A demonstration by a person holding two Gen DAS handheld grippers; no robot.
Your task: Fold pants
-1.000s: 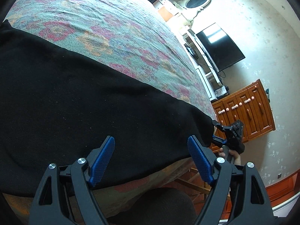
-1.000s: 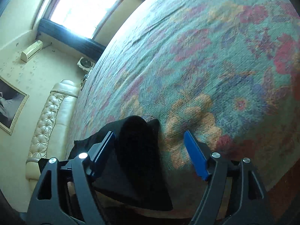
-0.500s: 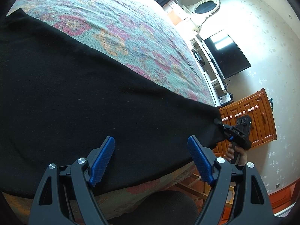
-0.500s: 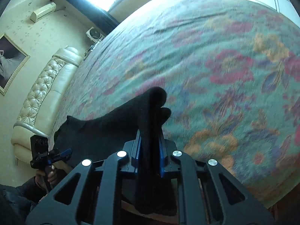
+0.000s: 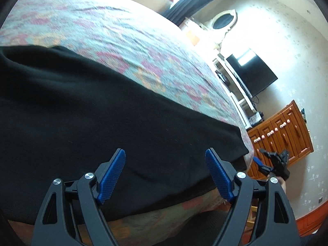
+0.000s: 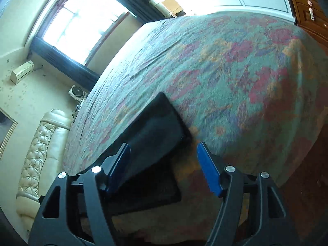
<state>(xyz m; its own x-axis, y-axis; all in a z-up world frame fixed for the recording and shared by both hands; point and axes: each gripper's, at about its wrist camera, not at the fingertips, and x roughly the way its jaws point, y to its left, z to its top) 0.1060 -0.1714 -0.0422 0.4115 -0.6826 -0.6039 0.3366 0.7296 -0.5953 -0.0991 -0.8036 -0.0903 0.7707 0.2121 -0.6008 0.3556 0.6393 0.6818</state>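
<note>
Black pants (image 5: 106, 119) lie flat along the near edge of a bed with a floral cover (image 5: 114, 34). My left gripper (image 5: 165, 175) is open and empty, hovering just above the pants' near edge. In the right wrist view the end of the pants (image 6: 155, 127) lies on the bed and hangs over its edge. My right gripper (image 6: 164, 167) is open and empty, just above and beyond that end. It also shows in the left wrist view (image 5: 266, 164), off the bed's corner.
A wooden cabinet (image 5: 287, 135), a TV (image 5: 252, 74) and a white shelf stand past the bed's foot. A padded cream headboard (image 6: 41, 149) and a bright window (image 6: 82, 18) lie on the other side. Dark floor runs beside the bed (image 6: 307, 194).
My right gripper shut on the pants' end half a second ago, then opened and let it drop onto the bed. The pants now lie stretched flat. My left gripper stayed open.
</note>
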